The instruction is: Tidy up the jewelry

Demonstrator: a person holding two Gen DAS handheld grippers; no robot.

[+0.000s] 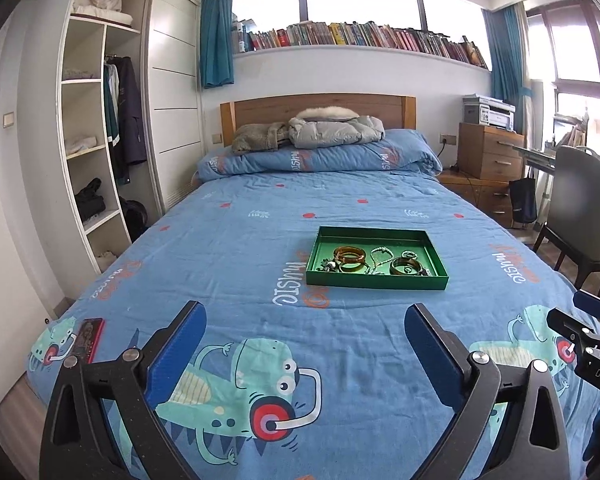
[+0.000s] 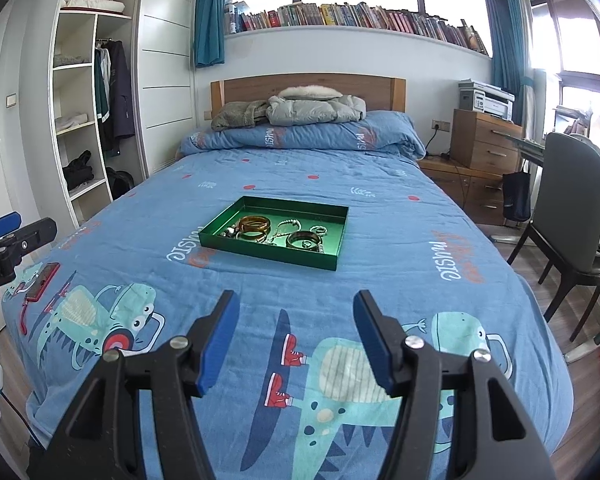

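While the green tray (image 1: 377, 278) with the bangles (image 1: 350, 255) is rested mid-bed, well ahead, the left gripper (image 1: 306, 344) and right gripper (image 2: 296, 332) are held level above the blue quilt (image 2: 380, 208); both jaws are spread, nothing grasped.

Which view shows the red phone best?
Left wrist: the red phone lies near the bed's left edge, screen side visible and fairly large. Right wrist shows the same phone smaller and more oblique, just below the left tool intruding at frame edge.

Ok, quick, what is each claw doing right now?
Left claw: open, holding nothing, above the bed.
Right claw: open, holding nothing, short of the tray.
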